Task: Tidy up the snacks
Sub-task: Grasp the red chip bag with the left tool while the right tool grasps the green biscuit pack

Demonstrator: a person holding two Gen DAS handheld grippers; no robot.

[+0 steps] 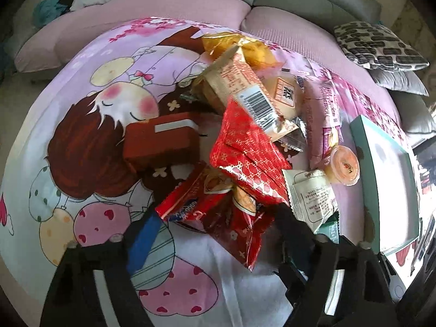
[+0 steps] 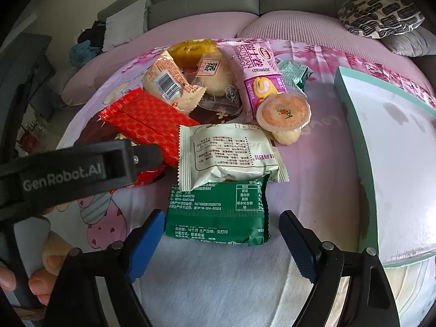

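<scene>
1. A teal-edged shallow box (image 2: 392, 147) is seen at the right of the snack heap, on the cartoon-printed sheet (image 2: 313, 169); its white inside is bare of snacks, only faint marks being visible.
2. A red lidded box (image 1: 160, 141) with a white strip is seen at the left of the heap in the left wrist view; it is closed, so its contents cannot be told.
3. The snacks are lying loose on the sheet, outside both boxes: a green packet (image 2: 218, 212), a white packet (image 2: 226, 155) overlapping its far edge, a red patterned packet (image 2: 147, 125), a barcoded beige packet (image 2: 171, 84), a pink roll packet (image 2: 256, 73), a sealed orange jelly cup (image 2: 283, 111) and a yellow-wrapped cake (image 2: 190, 50).
4. The right gripper (image 2: 222, 245) is held partly open, astride the near end of the green packet; the blue pads (image 2: 144, 248) are not pressed on it and nothing is gripped.
5. The left gripper (image 1: 215, 234) is held partly open over red crinkled snack bags (image 1: 234, 226); the bags lie between the fingers, and no pad is seen pressed on them.
</scene>
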